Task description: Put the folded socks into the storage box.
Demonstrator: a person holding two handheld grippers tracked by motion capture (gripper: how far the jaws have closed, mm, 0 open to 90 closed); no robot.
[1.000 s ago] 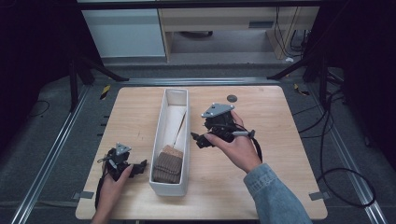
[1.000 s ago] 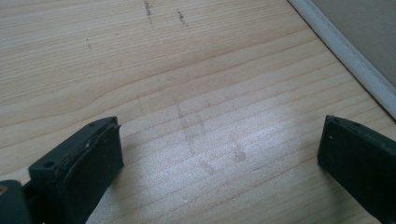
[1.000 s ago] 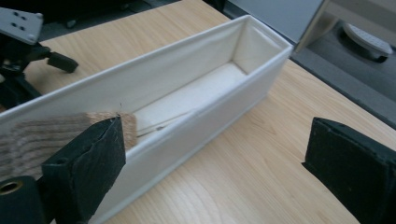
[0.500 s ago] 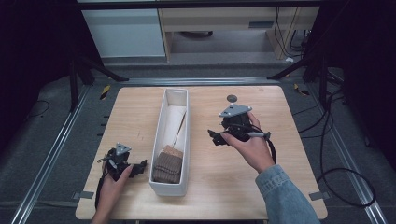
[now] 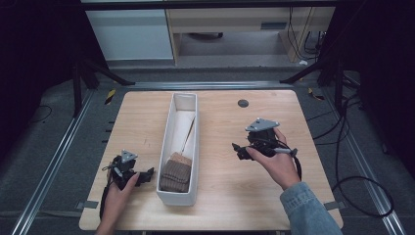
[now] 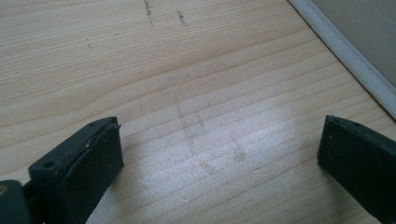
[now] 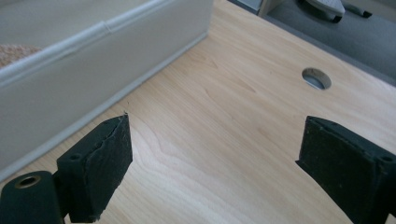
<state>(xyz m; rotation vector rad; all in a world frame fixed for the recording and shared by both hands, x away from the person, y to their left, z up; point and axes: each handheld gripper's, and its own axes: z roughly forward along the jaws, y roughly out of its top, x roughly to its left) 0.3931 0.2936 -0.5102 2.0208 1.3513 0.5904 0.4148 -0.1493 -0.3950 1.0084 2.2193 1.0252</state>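
We see a brown ribbed sock (image 5: 176,172) lying folded in the long white bin (image 5: 165,142); our left gripper (image 5: 147,174) and right gripper (image 5: 237,148) gape wide, empty.

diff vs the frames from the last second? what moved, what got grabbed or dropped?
The right hand-held gripper drew away from the white bin, rightward and nearer the person over the table. Its jaws have just been closing a little, still wide, nothing between them. Nothing was grabbed or dropped. Unchanged: the left hand-held gripper resting open by the bin, and the brown knitted item and wooden stick inside it.
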